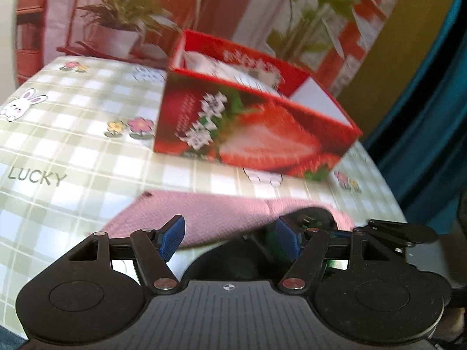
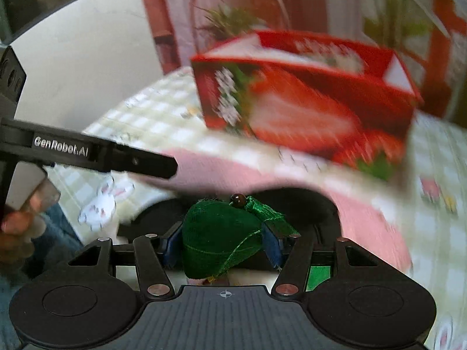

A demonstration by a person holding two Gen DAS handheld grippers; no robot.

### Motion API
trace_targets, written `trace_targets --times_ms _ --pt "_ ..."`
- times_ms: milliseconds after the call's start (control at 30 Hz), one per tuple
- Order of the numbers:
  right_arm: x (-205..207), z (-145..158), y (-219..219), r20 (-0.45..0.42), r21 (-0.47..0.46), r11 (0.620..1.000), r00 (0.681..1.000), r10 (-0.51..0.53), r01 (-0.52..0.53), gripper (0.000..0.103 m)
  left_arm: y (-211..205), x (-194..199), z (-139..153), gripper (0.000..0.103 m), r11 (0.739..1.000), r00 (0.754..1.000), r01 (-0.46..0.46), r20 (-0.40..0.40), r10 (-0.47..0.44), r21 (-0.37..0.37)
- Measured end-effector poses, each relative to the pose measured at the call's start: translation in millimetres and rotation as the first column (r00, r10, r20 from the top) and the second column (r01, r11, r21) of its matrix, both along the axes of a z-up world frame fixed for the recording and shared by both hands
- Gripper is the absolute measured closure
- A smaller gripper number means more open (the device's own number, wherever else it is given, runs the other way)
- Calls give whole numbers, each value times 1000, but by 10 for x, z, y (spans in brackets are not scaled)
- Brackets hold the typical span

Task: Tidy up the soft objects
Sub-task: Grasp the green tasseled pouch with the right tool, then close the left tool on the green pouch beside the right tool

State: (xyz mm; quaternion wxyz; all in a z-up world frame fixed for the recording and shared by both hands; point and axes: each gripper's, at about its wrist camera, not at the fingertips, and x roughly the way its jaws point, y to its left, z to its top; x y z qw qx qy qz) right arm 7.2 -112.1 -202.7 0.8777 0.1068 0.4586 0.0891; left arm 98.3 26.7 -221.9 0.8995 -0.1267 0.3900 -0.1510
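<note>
A green fabric pouch [image 2: 216,233] with a brown bead and tassel sits between the blue pads [image 2: 271,245] of my right gripper [image 2: 221,243], which is shut on it and holds it above the table. A pink cloth [image 1: 219,213] [image 2: 233,175] lies flat on the table before both grippers. My left gripper [image 1: 230,237] stands open over the cloth's near edge, its pads [image 1: 173,237] touching nothing. Behind the cloth is an open red strawberry-print box [image 1: 254,116] [image 2: 306,102] with white items inside. The right wrist view shows the left gripper's black body [image 2: 87,151] at the left.
The table [image 1: 58,134] has a green and white check cover with rabbits and flowers. Potted plants [image 1: 122,29] and a wire basket handle stand behind it. A teal curtain [image 1: 432,116] hangs at the right. A person's hand [image 2: 17,227] holds the left gripper.
</note>
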Motion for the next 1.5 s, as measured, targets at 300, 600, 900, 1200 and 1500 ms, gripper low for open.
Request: trace_targets --times_ms 300,600,900,1200,1500 --pt "356 -241 336 88 -49 997 994 70 -66 50 47 42 -114 26 997 1000 18 -22 -19 -69" --pt "41 -397 311 98 -41 999 995 20 -16 42 -151 77 -282 27 987 990 121 -54 -127 -105" --pt "-78 -345 233 156 -6 1000 988 -7 8 41 -84 157 -464 32 987 989 80 -115 -96 -142" --pt "-7 -397 373 218 -22 999 975 50 -47 42 -49 186 -475 32 983 992 61 -95 -78 -172" --pt "61 -494 409 204 -8 999 978 46 -45 46 -57 193 -488 58 987 993 73 -86 -86 -146"
